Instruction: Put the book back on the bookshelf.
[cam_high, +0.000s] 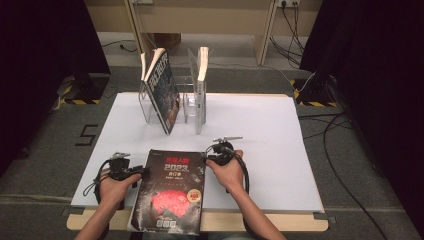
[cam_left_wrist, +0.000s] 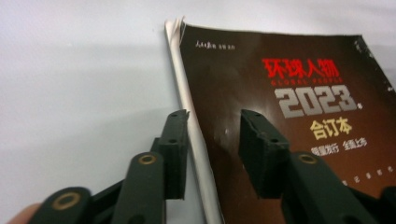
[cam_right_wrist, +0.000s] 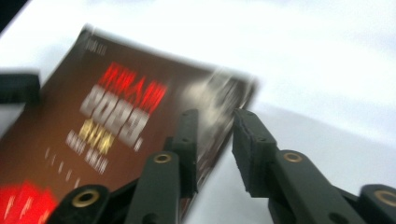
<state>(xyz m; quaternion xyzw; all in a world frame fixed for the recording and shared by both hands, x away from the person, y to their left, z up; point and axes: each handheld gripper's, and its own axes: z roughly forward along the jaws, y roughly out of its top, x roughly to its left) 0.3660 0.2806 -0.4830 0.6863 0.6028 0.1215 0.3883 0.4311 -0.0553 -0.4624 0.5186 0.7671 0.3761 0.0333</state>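
Note:
A dark book (cam_high: 172, 190) with a red title and "2023" on its cover lies flat near the table's front edge, its lower end hanging over that edge. My left gripper (cam_high: 142, 170) is at the book's left side. In the left gripper view its jaws (cam_left_wrist: 215, 126) stand open astride the white page edge of the book (cam_left_wrist: 289, 116), not pressing on it. My right gripper (cam_high: 209, 159) is at the book's upper right side. In the blurred right gripper view its jaws (cam_right_wrist: 215, 126) are open over the book's (cam_right_wrist: 116, 121) right edge near the corner.
A clear stand (cam_high: 187, 102) at the back of the white table sheet (cam_high: 260, 130) holds a dark-covered book (cam_high: 164, 92) leaning to the left and a pale book (cam_high: 201, 85) standing upright. Cables (cam_high: 345, 150) lie on the floor to the right.

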